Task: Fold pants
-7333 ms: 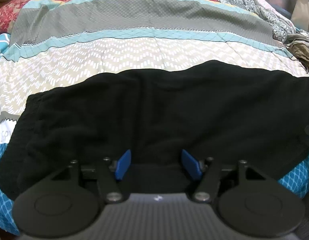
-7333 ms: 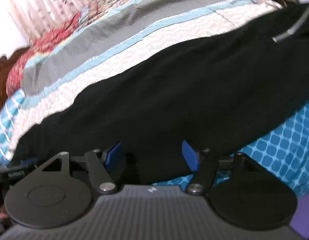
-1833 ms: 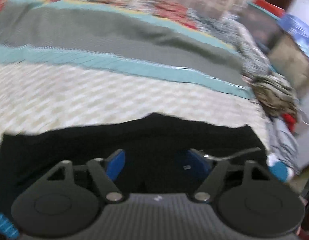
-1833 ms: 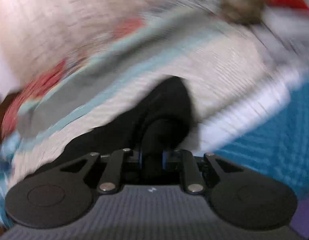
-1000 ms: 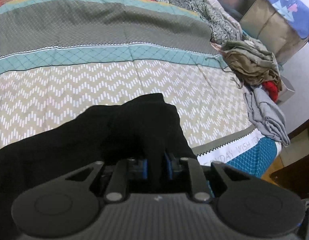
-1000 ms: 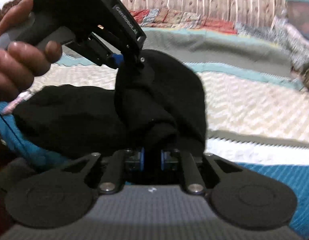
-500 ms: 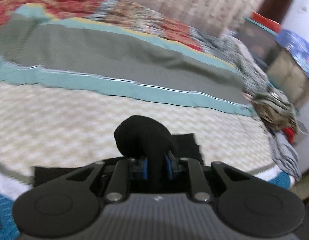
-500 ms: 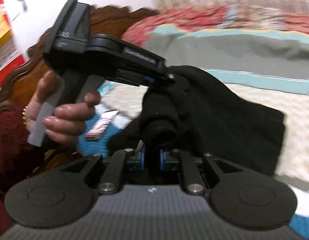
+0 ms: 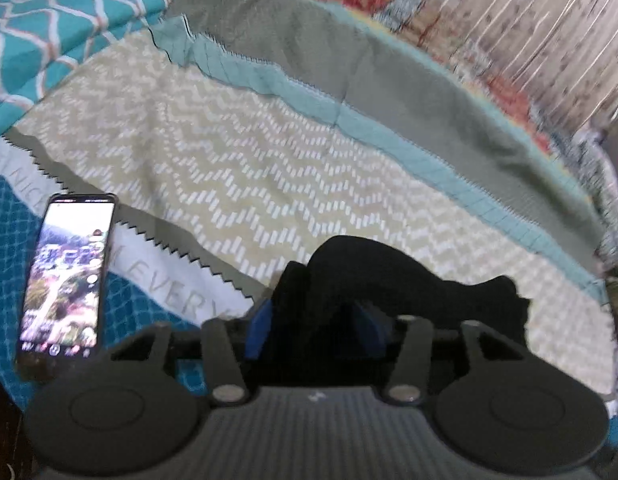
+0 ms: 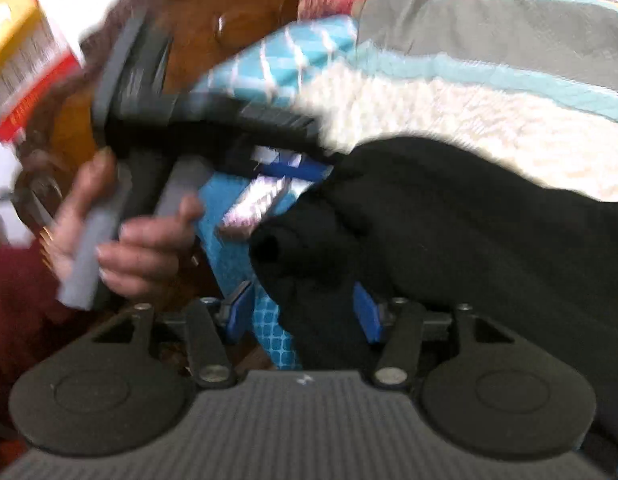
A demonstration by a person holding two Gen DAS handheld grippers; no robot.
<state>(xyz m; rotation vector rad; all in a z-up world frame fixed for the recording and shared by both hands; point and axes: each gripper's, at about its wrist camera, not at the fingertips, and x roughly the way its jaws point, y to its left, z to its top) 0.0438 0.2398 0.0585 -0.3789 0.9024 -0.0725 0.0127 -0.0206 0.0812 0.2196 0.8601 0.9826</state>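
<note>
The black pants point(image 9: 389, 276) lie bunched on the patterned bedspread. In the left wrist view my left gripper point(image 9: 311, 326) has its blue fingers spread apart, with a fold of the black cloth lying loose between them. In the right wrist view the pants point(image 10: 449, 224) fill the right half, and my right gripper point(image 10: 305, 312) is open too, its blue pads standing either side of the cloth. The left gripper point(image 10: 293, 170) shows there at upper left, held by a hand, its tip at the pants' edge.
A phone point(image 9: 65, 280) with its screen lit lies on the bed's blue corner at the left. The chevron bedspread point(image 9: 229, 140) stretches beyond the pants. A wooden headboard point(image 10: 213, 20) and a teal pillow point(image 10: 285, 56) are behind the left hand.
Both grippers were shut on the pants half a second ago and have now opened. The cloth has dropped onto the bed. Both views have swung toward the left end of the bed.
</note>
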